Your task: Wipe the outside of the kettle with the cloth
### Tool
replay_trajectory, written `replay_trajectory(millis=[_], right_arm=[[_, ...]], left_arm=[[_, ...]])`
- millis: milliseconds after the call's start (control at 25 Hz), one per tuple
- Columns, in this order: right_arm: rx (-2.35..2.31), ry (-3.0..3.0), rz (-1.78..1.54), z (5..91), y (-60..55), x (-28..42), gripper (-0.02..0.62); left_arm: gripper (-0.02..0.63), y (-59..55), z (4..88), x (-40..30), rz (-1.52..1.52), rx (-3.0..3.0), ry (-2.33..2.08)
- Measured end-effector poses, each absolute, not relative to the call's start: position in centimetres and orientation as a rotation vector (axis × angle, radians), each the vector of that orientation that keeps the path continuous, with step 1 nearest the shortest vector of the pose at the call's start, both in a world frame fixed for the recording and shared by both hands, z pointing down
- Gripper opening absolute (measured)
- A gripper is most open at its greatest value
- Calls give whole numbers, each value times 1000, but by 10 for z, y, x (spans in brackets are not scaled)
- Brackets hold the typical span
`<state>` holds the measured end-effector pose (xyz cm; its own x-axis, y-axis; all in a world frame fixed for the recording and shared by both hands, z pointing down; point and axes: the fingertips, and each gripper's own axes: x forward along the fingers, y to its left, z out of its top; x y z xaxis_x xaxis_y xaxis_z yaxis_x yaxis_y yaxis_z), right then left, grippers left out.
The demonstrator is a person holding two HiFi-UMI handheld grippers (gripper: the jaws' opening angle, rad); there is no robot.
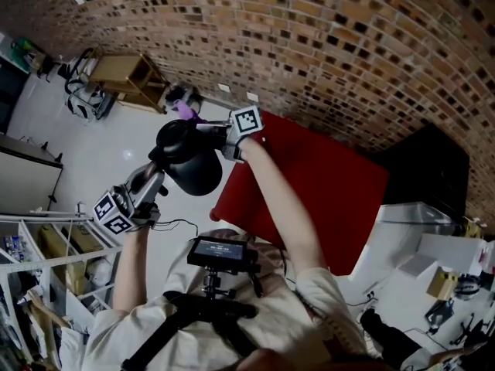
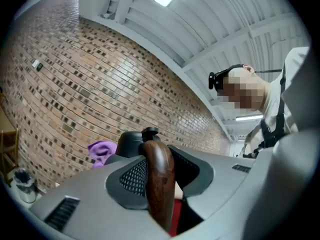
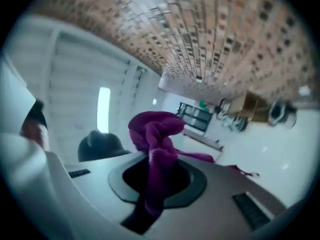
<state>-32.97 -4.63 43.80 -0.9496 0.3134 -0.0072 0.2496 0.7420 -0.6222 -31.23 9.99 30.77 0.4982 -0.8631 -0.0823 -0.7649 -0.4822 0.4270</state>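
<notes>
hovering beside red table (image 1: pixel 325 184) edge: left tongs (image 1: pixel 158 178) clamp kettle (image 1: pixel 193 165), right tongs (image 1: pixel 213 128) cloth (image 1: pixel 186 110)

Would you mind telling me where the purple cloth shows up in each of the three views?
Head view: the cloth is upper left of centre, just above the kettle.
Left gripper view: lower left, beside the kettle's lid.
Right gripper view: centre, gripped by the right gripper.
Shared landmark: the brick wall.
</notes>
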Motion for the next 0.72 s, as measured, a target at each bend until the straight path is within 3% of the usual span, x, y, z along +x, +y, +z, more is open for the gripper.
replay_trajectory(millis=[400, 520, 720], right_arm=[[-816, -2805, 1228, 427, -7, -251, 67], [-856, -2852, 970, 407, 37, -257, 70], [-774, -2843, 430, 401, 118, -327, 75]], left_arm=[[112, 104, 296, -351, -431, 2390, -1496], [116, 104, 310, -374, -362, 2332, -1594], [115, 98, 326, -388, -342, 2268, -1643]])
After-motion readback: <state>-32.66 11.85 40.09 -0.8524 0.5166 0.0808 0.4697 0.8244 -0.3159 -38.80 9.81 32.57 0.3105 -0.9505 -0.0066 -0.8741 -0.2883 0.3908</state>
